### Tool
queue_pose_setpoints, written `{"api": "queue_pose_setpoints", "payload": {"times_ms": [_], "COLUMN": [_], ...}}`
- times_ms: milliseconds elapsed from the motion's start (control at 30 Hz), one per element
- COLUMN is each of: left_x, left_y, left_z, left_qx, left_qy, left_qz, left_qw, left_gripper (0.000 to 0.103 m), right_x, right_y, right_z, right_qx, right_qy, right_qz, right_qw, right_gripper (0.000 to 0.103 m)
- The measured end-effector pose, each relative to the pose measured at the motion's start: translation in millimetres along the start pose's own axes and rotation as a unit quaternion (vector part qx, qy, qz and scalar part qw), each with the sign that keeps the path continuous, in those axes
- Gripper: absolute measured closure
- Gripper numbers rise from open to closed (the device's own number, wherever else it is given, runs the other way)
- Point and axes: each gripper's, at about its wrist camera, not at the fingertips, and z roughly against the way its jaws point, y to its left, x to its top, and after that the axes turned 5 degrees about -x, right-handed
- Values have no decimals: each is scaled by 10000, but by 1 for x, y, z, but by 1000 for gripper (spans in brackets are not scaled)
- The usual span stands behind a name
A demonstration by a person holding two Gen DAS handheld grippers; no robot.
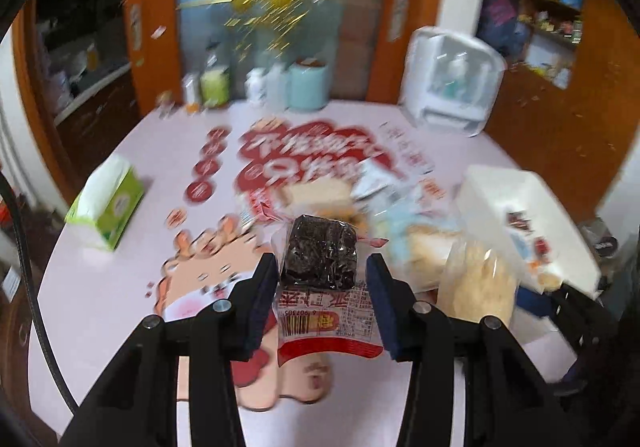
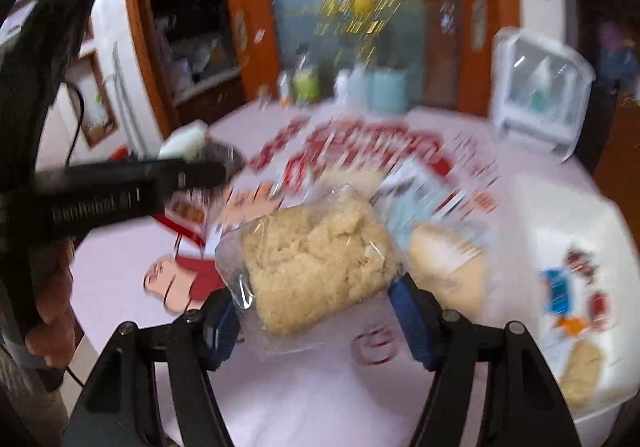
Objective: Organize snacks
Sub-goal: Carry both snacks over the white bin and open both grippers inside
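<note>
Now both claws are loaded at once, and the sorting looks to be in its early-to-middle stretch. On the table (image 1: 120,299), near its right edge, the white box (image 1: 516,215) already shows a few small packets inside, so some snacks seem to be put away. Just beside that box, toward the middle of the table, a loose heap of packets (image 1: 400,207) is not yet sorted, though blur hides how many there are.

The left claw (image 1: 322,283) is partly closed, its blue pads (image 1: 264,287) pressed against the sides of a dark snack packet (image 1: 318,255) with a red-and-white label and a barcode hanging below. The packet is held clear above the table, over the cartoon print.

The right claw (image 2: 316,287) stands somewhat wider, clamped on a clear bag of pale crumbly snack (image 2: 316,259), which bulges up between the pads and sits lifted above the table too, just left of the heap.

My read: both items still need a home, likely that white box, and the heap is what remains after them.
</note>
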Motion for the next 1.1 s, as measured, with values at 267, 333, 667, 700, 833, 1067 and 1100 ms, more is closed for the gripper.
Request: {"api": "queue_pose_setpoints", "payload": {"times_ms": [267,333,667,700,833,1067,1100], "left_x": [36,48,84,85,81,68,65], "left_y": [-99,-127,-240,-250,-274,-292,-294], "left_z": [28,30,2,-6,-31,-69,-75], "left_qx": [-556,-650,-1188,-1242,-1317,-1345,-1349], "left_qy": [-406,-517,-647,-606,-419,-76,-5], "left_qz": [-549,-713,-1218,-1249,-1296,-1355,-1340], "left_qw": [9961,9940,9833,9825,9819,9816,9818], "left_gripper": [59,58,58,58,58,58,58], "right_x": [30,33,46,46,49,56,56], "right_y": [-78,-101,-182,-188,-213,-253,-258], "right_z": [96,115,160,161,152,121,116], "right_qx": [-1219,-1463,-2709,-2789,-2996,-2794,-2707], "right_qy": [-1169,-1370,-1824,-1810,-1641,-1106,-1009], "right_qz": [-536,-749,-1154,-1166,-1232,-1482,-1537], "right_qw": [9842,9768,9381,9359,9317,9422,9450], "right_gripper": [34,34,34,34,34,34,34]}}
